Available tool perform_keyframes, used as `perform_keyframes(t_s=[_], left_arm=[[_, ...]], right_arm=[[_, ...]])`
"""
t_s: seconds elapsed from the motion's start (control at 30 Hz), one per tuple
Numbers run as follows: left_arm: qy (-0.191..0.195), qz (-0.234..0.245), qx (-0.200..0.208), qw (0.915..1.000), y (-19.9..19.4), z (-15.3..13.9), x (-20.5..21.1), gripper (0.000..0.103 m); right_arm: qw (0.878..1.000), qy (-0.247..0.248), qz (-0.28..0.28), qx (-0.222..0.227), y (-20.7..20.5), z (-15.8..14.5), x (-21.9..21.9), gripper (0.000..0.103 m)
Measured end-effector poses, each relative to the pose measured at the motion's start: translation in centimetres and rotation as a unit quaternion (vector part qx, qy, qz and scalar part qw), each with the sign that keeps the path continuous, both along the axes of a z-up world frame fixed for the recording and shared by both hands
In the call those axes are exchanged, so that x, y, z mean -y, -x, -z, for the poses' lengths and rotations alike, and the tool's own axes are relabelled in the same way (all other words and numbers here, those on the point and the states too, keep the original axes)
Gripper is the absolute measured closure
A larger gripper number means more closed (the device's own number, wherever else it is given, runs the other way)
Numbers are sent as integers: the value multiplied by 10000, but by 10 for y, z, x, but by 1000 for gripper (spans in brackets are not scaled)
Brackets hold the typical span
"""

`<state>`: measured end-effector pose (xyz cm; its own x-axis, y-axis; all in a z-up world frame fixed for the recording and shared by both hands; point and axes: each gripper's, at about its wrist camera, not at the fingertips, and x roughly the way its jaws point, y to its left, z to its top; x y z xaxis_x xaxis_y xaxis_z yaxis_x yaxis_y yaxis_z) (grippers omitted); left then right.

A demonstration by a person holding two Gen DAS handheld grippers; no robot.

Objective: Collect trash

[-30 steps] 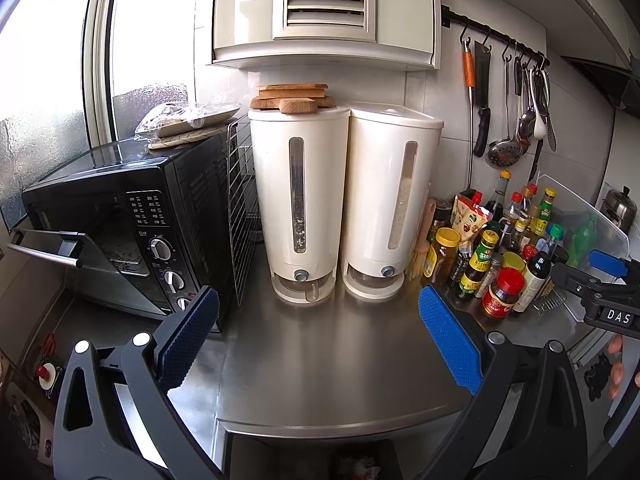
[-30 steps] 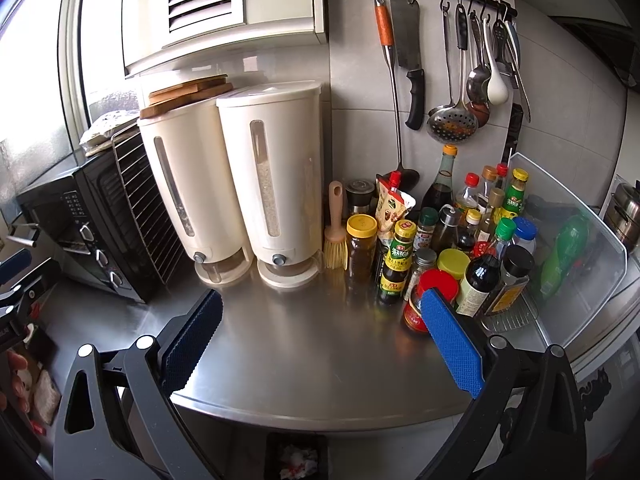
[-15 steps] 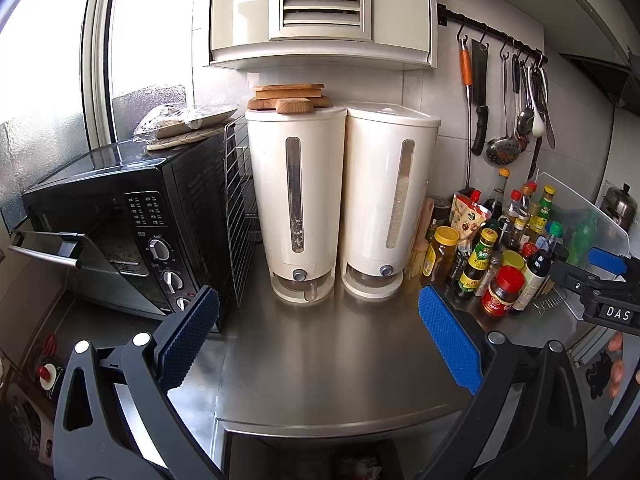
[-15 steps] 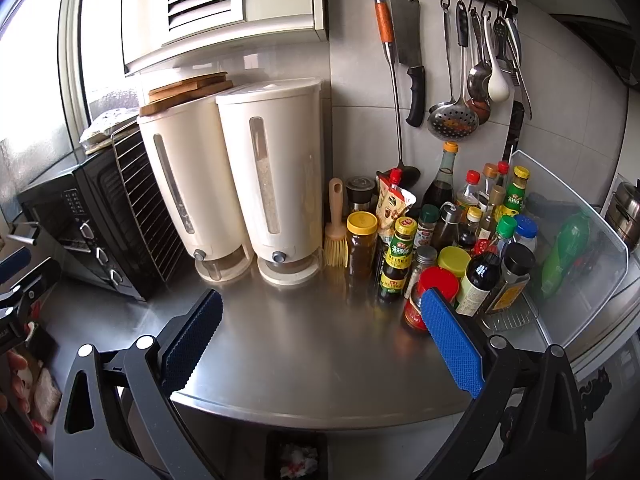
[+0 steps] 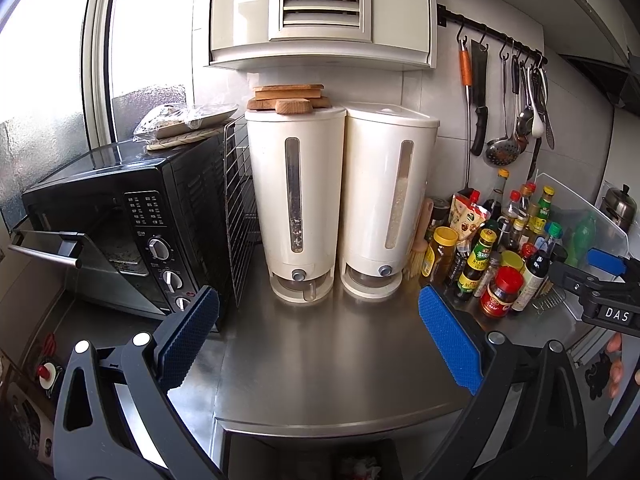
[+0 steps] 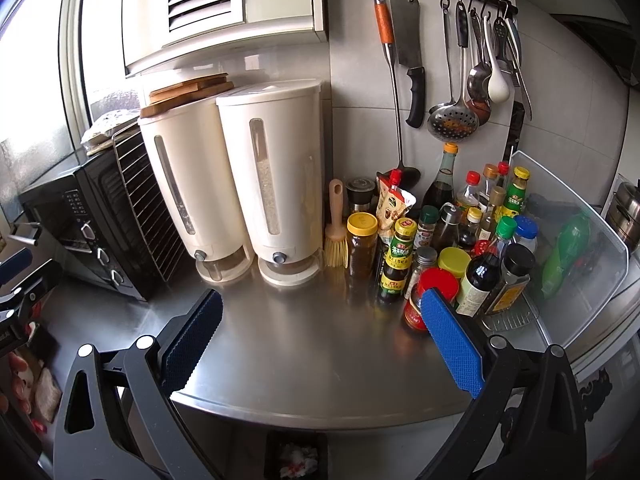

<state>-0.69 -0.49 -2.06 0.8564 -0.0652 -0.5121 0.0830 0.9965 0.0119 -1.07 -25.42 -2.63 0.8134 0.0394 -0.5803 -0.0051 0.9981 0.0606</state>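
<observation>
1. Jaws of both the left gripper [image 5: 318,336] and the right gripper [image 6: 320,340] stood wide apart, holding nothing, above the steel tabletop [image 6: 304,344].
2. Crumpled trash [image 6: 297,460] sat in a black bin [image 6: 272,454] below the tabletop's front edge.

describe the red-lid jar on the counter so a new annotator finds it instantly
Start at the two tall white dispensers at the back of the steel counter, then move right to the cluster of bottles under the hanging utensils. The jar stands at the cluster's front edge, nearest the right gripper. It is short and squat with a wide red lid, while its neighbours are mostly taller and narrower.
</observation>
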Motion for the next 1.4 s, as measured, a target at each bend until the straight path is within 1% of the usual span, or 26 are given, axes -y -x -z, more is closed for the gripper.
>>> perform_keyframes(t_s=[0.17,0.37,0.43,0.57,0.67,0.77,0.87,0.93,1.23,1.27,1.33,1.4], left_arm=[[-3,-20,7,10000,0,0,0,8],[-133,-114,65,9998,0,-2,1,8],[-89,-149,102,9998,1,-3,-1,8],[-106,-211,14,9997,0,-2,-3,8],[37,-218,-141,9997,-3,1,-6,8],[10,-244,-140,9996,-3,3,-6,8],[116,-256,-195,9994,-4,5,-9,8],[99,-305,-173,9993,-3,6,-10,8],[258,-122,-190,9994,-1,4,-13,8],[190,-154,-205,9995,-2,5,-11,8],[-63,-243,-208,9995,-2,5,-8,8],[-95,-286,-238,9993,-2,7,-9,8]], right_arm=[[10000,7,25,-5,0,0,0,3],[10000,-9,49,-11,1,0,2,3],[10000,-11,50,-11,1,0,2,3],[10000,-12,43,-17,2,0,3,3],[10000,-12,35,-16,2,1,2,3],[10000,-16,30,-13,2,1,2,3],[10000,-16,29,-34,2,2,1,3],[10000,-32,31,-42,2,2,1,3],[9999,-87,6,-86,1,5,-3,3],[9999,-92,-3,-86,1,5,-3,3],[9999,-94,-17,-86,1,5,-4,3],[9999,-98,-21,-100,0,6,-4,3]])
